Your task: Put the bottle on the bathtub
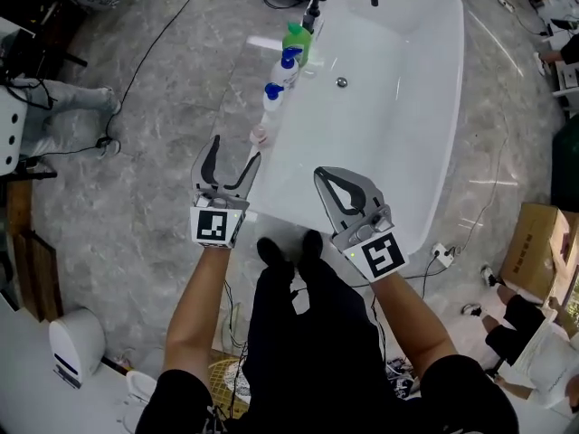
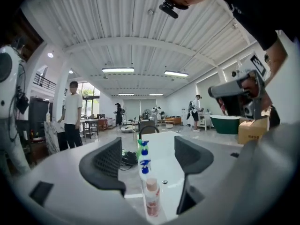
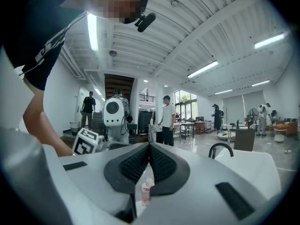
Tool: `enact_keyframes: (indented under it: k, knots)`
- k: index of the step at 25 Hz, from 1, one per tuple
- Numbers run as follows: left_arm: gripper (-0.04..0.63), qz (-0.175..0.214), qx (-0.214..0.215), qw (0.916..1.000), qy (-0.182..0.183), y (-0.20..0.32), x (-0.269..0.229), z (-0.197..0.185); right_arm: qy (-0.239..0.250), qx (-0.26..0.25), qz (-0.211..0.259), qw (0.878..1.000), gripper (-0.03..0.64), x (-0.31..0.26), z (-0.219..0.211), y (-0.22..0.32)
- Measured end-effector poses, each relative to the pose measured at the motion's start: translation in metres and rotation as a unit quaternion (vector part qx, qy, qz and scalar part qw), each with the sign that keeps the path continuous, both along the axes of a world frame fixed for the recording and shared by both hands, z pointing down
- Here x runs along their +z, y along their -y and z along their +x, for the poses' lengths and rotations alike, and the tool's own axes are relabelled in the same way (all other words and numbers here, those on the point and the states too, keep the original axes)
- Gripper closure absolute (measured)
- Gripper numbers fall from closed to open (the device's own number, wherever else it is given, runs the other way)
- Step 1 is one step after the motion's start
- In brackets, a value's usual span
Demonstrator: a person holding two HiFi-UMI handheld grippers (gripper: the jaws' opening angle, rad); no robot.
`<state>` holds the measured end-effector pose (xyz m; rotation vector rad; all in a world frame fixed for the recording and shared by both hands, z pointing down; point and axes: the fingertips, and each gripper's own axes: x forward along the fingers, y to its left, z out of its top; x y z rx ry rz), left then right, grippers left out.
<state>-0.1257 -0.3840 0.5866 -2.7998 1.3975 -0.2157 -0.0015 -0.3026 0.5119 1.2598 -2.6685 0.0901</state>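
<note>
- The pink-capped bottle point(image 1: 260, 135) is standing free on the bathtub point(image 1: 425, 107) rim.
- The left gripper point(image 1: 236, 148) is gaping empty; the right gripper point(image 1: 327, 175) is pinched together.
- Best judged: clearing upward, not brushing it.

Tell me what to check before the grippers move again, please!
1. The small pink bottle stands upright on the rim of the bathtub: ok.
2. The left gripper is open with nothing between its jaws: ok.
3. The right gripper is shut and holds nothing: ok.
4. The green bottle and the blue-capped bottles stand upright on the rim: ok.
5. Another bottle waits to be placed: cannot tell.
</note>
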Motion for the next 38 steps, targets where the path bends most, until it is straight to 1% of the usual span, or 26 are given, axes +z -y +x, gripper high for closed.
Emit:
enact_keyframes:
  k: [5, 7, 9, 10, 11, 13, 15, 17, 19, 23, 26, 29, 33, 38]
  knots:
    - [0.253, 0.013, -0.034, 0.9993, -0.008, -0.036, -0.107, -0.02, -0.003, 0.025, 0.001, 1.0, 0.607, -0.06, 0.013, -0.007]
    - [0.265, 0.014, -0.046, 0.9988, -0.007, -0.05, -0.143, -0.023, -0.008, 0.03, 0.017, 0.999, 0.607, -0.089, 0.016, -0.009]
    - [0.317, 0.015, -0.056, 0.9983, 0.0, -0.062, -0.172, -0.026, 0.005, 0.032, 0.06, 0.998, 0.607, -0.119, 0.016, -0.008]
    - [0.347, 0.019, -0.061, 0.9979, 0.0, -0.069, -0.186, -0.028, 0.014, 0.033, 0.074, 0.997, 0.607, -0.132, 0.015, -0.011]
    - [0.372, 0.023, -0.07, 0.9973, -0.001, -0.078, -0.199, -0.031, 0.021, 0.034, 0.078, 0.996, 0.607, -0.141, 0.016, -0.016]
    - [0.451, 0.032, -0.092, 0.9953, -0.003, -0.092, -0.226, -0.037, 0.029, 0.037, 0.077, 0.996, 0.607, -0.159, 0.017, -0.026]
    - [0.502, 0.039, -0.112, 0.9929, -0.006, -0.104, -0.248, -0.042, 0.035, 0.043, 0.081, 0.995, 0.607, -0.175, 0.02, -0.036]
    - [0.554, 0.036, -0.129, 0.991, -0.007, -0.119, -0.26, -0.045, 0.041, 0.054, 0.08, 0.994, 0.609, -0.187, 0.027, -0.049]
    - [0.581, 0.031, -0.137, 0.99, -0.005, -0.132, -0.27, -0.045, 0.044, 0.065, 0.076, 0.994, 0.607, -0.196, 0.035, -0.061]
    - [0.586, 0.028, -0.133, 0.9907, -0.01, -0.154, -0.282, -0.038, 0.043, 0.067, 0.078, 0.994, 0.609, -0.206, 0.044, -0.079]
    - [0.586, 0.018, -0.127, 0.9916, -0.013, -0.163, -0.282, -0.031, 0.044, 0.073, 0.081, 0.993, 0.609, -0.211, 0.049, -0.085]
    - [0.586, 0.011, -0.134, 0.9909, -0.009, -0.168, -0.281, -0.029, 0.046, 0.076, 0.086, 0.992, 0.609, -0.217, 0.05, -0.086]
    - [0.586, 0.029, -0.149, 0.9883, 0.011, -0.167, -0.285, -0.034, 0.043, 0.073, 0.092, 0.992, 0.609, -0.221, 0.046, -0.087]
    - [0.586, 0.033, -0.146, 0.9886, 0.014, -0.164, -0.289, -0.033, 0.037, 0.083, 0.097, 0.991, 0.609, -0.225, 0.047, -0.089]
